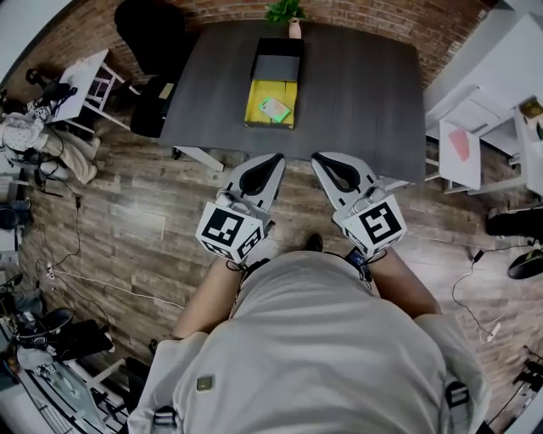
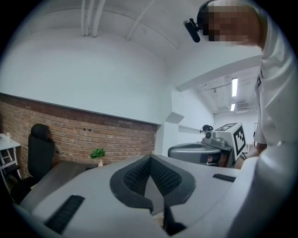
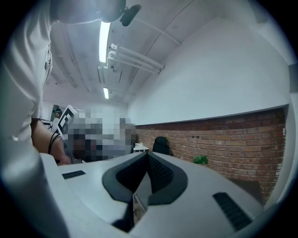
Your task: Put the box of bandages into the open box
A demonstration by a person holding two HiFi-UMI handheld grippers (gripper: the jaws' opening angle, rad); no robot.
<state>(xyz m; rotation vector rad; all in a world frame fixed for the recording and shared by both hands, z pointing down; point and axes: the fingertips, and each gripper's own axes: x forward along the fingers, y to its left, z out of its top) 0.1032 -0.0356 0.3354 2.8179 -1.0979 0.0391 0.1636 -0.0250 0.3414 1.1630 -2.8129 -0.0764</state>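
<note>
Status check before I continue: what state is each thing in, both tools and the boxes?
Left tool: shut, empty.
Right tool: shut, empty.
Open box: lid folded back, on the table.
Box of bandages: lying inside the open box.

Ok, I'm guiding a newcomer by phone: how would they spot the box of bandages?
Start at the dark grey table by the brick wall, with a potted plant at its far edge. Nearer than the plant lies an open box with a yellow inside. The box of bandages is the small pale green pack lying in it, alone on the yellow.
</note>
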